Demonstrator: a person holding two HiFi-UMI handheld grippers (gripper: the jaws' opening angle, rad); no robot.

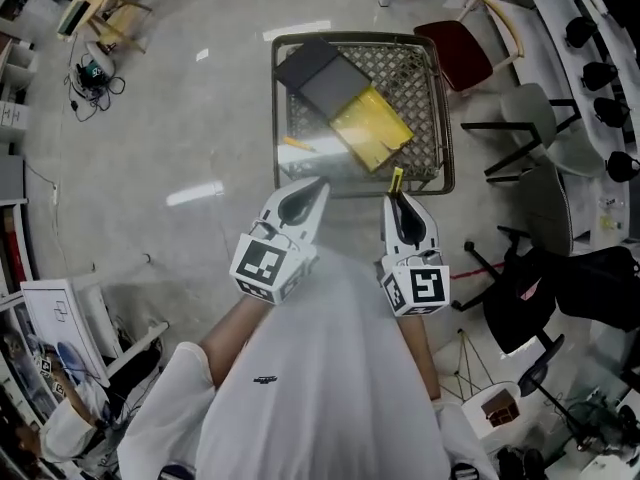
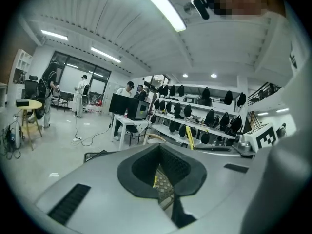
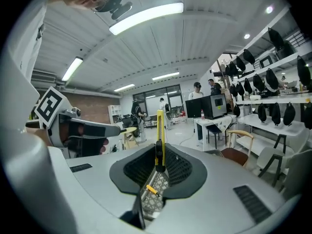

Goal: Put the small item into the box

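Pale polished floor fills most of the head view, with a red-seated chair at the upper right; at the top centre stands a mesh table inside a dark frame

On that table lies the box, open, its yellow inside facing up, with a grey lid lying just beside it towards the far corner; nothing can be made out inside the box; a small yellow stick lies on the mesh, apart from the box and nearer the table's left edge

The right gripper is pinched on a slim yellow cutter, which stands upright between the jaws with its black slider just above the pads; in the head view its tip pokes up over the near edge of the table, close to the box but not above its opening

The left gripper hovers at the same near edge, its jaws pressed close together with nothing between them; only the mesh shows through the narrow slit

As I judge it, the pick-up is done and the placing is not: the cutter has yet to be carried over the yellow opening and let go; whether the stick on the mesh is also meant for the box I cannot tell
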